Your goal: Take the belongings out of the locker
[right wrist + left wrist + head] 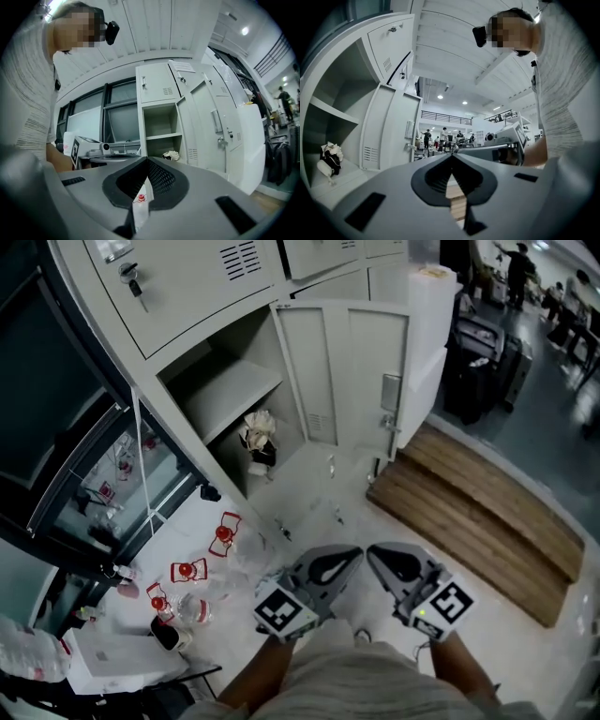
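Observation:
The grey locker's door (342, 381) stands open. On the floor of its lower compartment lies a small white and black bundle (258, 437), also seen in the left gripper view (329, 159) and in the right gripper view (171, 154). My left gripper (356, 552) and right gripper (371, 551) are held side by side low in front of the person, well short of the locker. Both are shut with nothing between the jaws. The left gripper (452, 157) and the right gripper (146, 160) point toward the locker.
Several clear bottles with red caps and labels (187, 570) lie on the white floor at the left, beside a white box (122, 657). A wooden platform (478, 512) lies at the right, with dark suitcases (478, 362) beyond. An inner shelf (234, 395) divides the locker.

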Demonstrator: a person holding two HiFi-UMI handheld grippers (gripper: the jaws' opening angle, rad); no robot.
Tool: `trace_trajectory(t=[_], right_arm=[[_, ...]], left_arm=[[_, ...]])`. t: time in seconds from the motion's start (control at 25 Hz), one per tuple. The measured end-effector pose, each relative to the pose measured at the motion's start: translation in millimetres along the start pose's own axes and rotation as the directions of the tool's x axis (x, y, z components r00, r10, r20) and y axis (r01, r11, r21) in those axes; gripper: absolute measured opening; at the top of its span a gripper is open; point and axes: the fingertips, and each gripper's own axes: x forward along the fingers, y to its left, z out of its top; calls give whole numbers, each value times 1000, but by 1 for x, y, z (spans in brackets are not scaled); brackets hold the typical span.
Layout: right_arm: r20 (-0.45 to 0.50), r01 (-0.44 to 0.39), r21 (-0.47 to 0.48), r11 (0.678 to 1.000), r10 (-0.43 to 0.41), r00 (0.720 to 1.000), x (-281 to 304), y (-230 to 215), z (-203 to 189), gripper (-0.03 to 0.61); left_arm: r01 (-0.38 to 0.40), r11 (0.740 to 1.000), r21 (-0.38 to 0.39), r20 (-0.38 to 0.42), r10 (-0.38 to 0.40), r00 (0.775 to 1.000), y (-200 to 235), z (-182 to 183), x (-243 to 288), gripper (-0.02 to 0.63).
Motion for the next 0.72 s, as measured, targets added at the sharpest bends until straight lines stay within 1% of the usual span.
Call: trace_trajectory(t=[0.16, 0.36, 0.56, 0.72], right_arm=[[-8, -41, -15, 999, 41, 999, 28, -21, 0, 2], [-3, -105, -52, 993, 105, 994, 79, -58, 7, 2], [-22, -126, -33, 991, 125, 992, 111, -82, 23, 2], [-23, -146, -25, 989, 145, 989, 139, -102, 25, 2]], left_arm=[[-63, 998, -5, 5, 63, 998, 35, -3, 4, 3], [-141, 990, -9, 34, 141, 989, 97, -3, 14, 3], [-179, 984, 0, 43, 179, 983, 138, 3, 26, 3], [-232, 973, -6, 59, 232, 971, 177, 6, 31, 3]])
